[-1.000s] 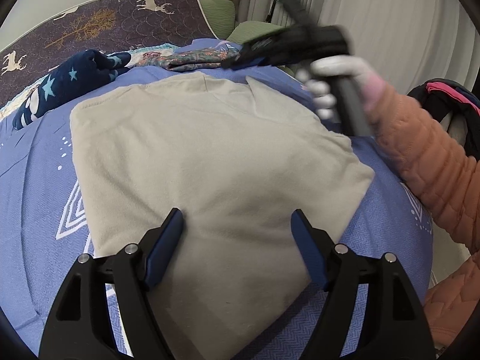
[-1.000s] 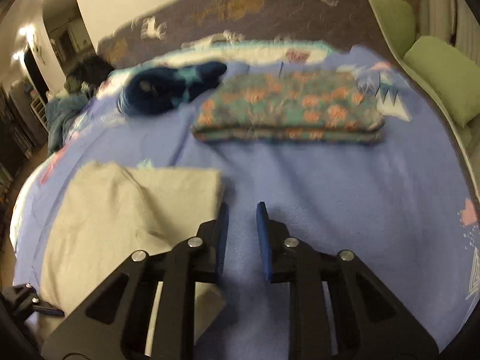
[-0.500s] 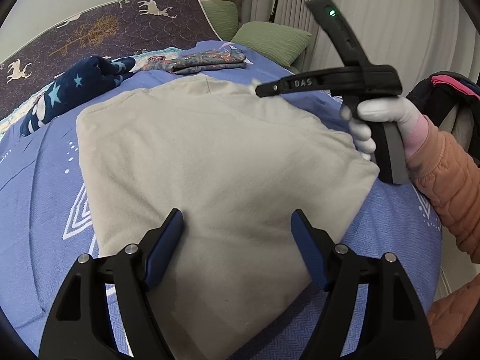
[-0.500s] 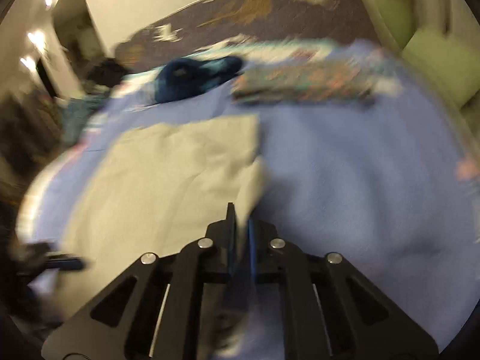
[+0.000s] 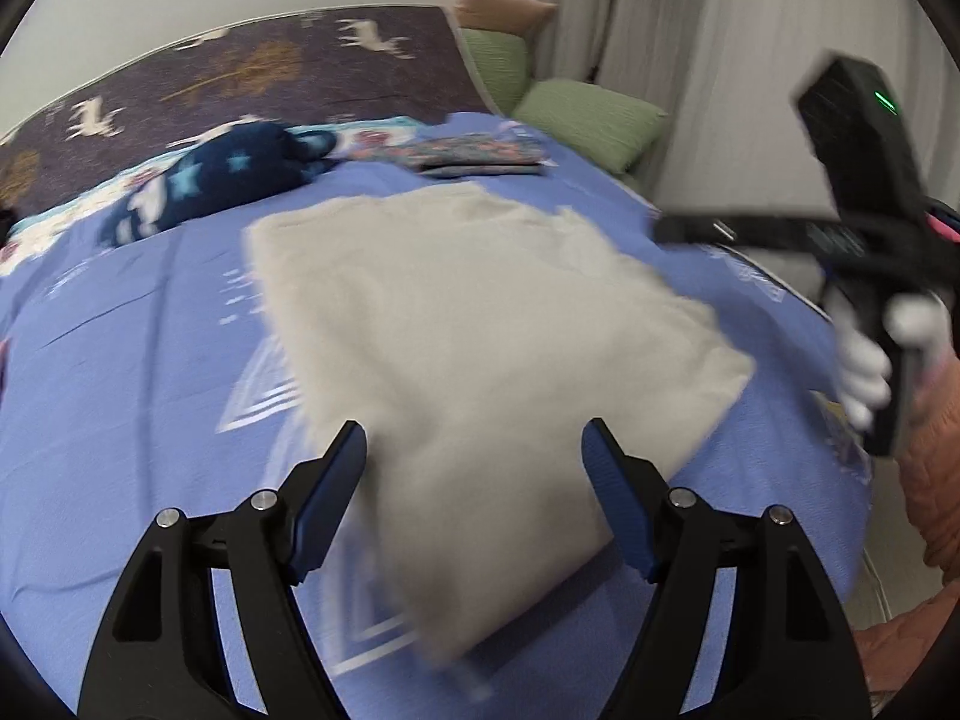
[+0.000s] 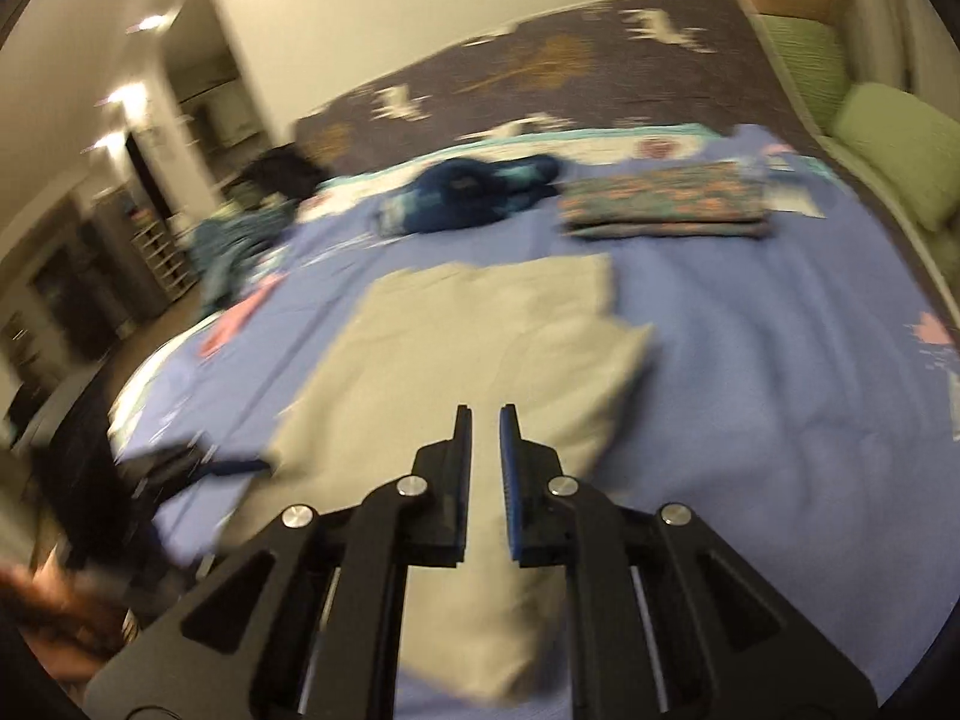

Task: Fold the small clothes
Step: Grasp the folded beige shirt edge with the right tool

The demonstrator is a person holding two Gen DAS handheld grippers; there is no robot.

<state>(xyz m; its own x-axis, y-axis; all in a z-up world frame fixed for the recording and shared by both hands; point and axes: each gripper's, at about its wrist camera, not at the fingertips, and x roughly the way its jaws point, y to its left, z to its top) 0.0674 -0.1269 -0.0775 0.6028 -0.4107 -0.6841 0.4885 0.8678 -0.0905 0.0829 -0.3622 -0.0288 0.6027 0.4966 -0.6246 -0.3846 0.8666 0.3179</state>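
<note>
Beige garment [image 5: 480, 330] folded flat; left gripper [image 5: 474, 450] fingers wide, right gripper [image 6: 483, 420] fingers opening, empty.

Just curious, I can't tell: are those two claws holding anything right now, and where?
Nothing is held. The left gripper stands wide open over the beige cloth; the right gripper is opening, with nothing between its jaws.
</note>
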